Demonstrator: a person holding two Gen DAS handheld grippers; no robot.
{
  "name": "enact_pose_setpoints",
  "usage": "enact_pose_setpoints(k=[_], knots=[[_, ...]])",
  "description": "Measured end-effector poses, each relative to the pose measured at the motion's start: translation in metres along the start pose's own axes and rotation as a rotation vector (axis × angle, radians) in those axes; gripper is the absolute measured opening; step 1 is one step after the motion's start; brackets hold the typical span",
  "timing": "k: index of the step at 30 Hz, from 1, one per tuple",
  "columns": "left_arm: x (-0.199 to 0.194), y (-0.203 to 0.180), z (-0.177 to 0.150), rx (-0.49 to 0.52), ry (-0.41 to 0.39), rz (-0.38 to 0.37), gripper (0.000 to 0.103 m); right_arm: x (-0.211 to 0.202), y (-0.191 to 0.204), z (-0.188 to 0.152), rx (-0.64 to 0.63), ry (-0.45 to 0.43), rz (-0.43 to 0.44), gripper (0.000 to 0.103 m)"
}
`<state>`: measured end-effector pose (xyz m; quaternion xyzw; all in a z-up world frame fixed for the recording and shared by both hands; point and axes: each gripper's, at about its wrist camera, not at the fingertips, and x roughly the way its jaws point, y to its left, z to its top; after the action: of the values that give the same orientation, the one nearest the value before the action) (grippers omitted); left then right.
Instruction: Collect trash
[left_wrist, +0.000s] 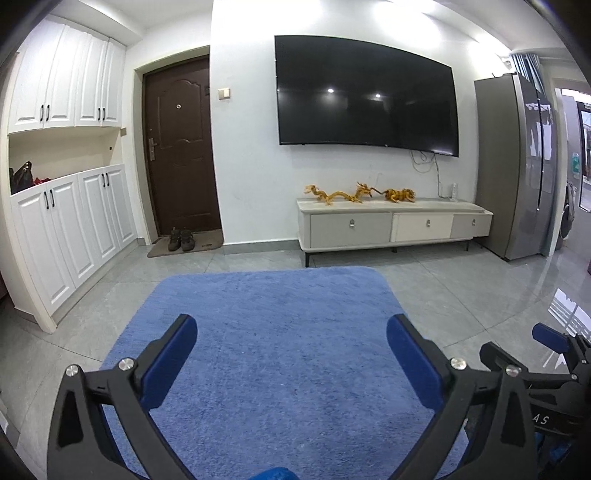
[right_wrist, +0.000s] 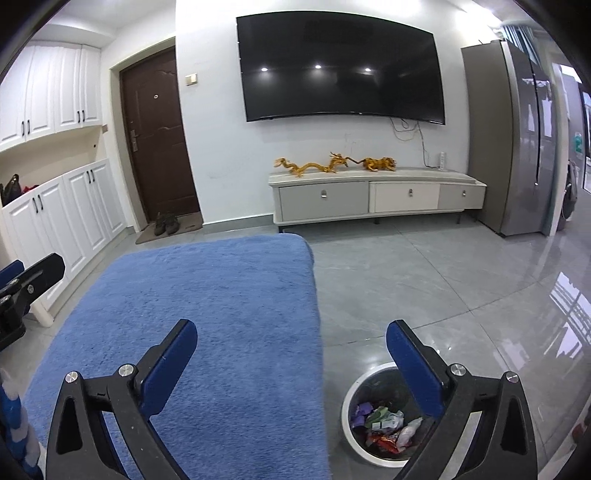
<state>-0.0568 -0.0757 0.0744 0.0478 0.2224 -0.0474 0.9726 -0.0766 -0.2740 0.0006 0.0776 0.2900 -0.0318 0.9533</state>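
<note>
A round white-rimmed trash bin (right_wrist: 347, 402) stands on the grey floor at the lower right of the right wrist view, with several crumpled wrappers (right_wrist: 384, 428) inside. My right gripper (right_wrist: 291, 354) is open and empty, held above the right edge of a blue fuzzy cloth surface (right_wrist: 207, 314), its right finger over the bin. My left gripper (left_wrist: 291, 354) is open and empty above the same blue surface (left_wrist: 273, 325). I see no loose trash on the blue surface. The right gripper shows at the left wrist view's right edge (left_wrist: 550, 336).
A low TV cabinet (right_wrist: 376, 199) with golden dragon figurines (right_wrist: 332, 164) stands against the far wall under a wall TV (right_wrist: 340, 70). A grey fridge (right_wrist: 517, 140) is at the right. White cabinets (left_wrist: 74, 229), a brown door (left_wrist: 181, 147) and shoes (left_wrist: 181, 240) are at the left.
</note>
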Motion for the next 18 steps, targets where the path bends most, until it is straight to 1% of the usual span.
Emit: enact_pose_setpoints(k=[2, 9, 18], knots=[[0.006, -0.005, -0.002, 0.007, 0.014, -0.009, 0.103, 0.001, -0.004, -0.002, 0.009, 0.001, -0.009, 0.103], [0.016, -0.022, -0.004, 0.025, 0.02, -0.038, 0.103, 0.003, -0.024, -0.005, 0.031, -0.004, -0.046, 0.103], [0.025, -0.035, -0.01, 0.034, 0.028, -0.04, 0.103, 0.005, -0.042, -0.008, 0.043, 0.0, -0.08, 0.103]])
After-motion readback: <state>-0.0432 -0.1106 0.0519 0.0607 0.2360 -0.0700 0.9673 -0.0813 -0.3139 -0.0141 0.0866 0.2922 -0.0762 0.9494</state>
